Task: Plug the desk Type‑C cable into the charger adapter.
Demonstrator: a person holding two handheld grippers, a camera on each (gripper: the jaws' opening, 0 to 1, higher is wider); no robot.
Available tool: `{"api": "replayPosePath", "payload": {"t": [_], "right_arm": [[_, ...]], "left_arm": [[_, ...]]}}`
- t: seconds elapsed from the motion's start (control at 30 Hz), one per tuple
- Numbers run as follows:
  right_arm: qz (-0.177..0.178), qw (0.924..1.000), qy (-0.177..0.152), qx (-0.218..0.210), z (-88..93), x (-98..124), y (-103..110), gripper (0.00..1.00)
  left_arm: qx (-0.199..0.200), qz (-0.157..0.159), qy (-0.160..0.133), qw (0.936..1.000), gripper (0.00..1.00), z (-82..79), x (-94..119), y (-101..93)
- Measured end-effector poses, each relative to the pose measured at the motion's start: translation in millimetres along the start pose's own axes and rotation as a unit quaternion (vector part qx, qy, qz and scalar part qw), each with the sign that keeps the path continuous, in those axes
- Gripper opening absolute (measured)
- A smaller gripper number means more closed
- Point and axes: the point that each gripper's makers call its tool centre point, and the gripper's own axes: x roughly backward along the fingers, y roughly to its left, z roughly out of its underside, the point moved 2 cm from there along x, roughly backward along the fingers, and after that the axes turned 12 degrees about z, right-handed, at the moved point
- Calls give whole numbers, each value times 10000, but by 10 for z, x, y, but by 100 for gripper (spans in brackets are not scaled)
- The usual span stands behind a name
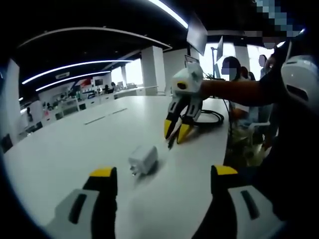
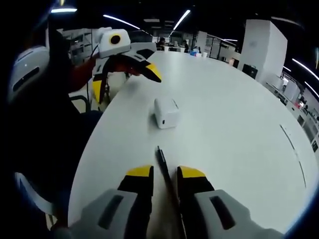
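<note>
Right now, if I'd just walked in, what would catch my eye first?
A small white charger adapter lies alone on the big white table. The right gripper, yellow-tipped, holds a thin black Type-C cable pointing towards it. The left gripper waits open just in front of the adapter.

One charger adapter, one cable, two hand-held grippers.

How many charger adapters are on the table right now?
1. The white charger adapter lies on the white table, between the open left tongs and the right tongs, which grip the cable. Others may sit out of view.
</note>
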Motion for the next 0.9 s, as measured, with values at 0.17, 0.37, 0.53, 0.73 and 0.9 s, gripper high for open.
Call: {"api": "replayPosePath", "payload": {"t": [0.17,0.37,0.53,0.73,0.9], "right_arm": [[-35,10000,-15,-16,-11,-12,-8,16],[-120,9999,-51,-95,-28,-51,-62,14],[-179,9997,-66,-154,-30,-55,-49,10],[-222,9996,-82,-156,-30,-59,-38,7],[-236,9995,-97,-174,-29,-61,-38,6]], "left_arm": [[14,6,11,10000,77,13,-7,15],[25,20,17,10000,77,20,-13,39],[31,30,25,10000,76,25,-26,57],[38,54,33,10000,76,32,-44,77],[40,72,52,10000,76,35,-64,94]]}}
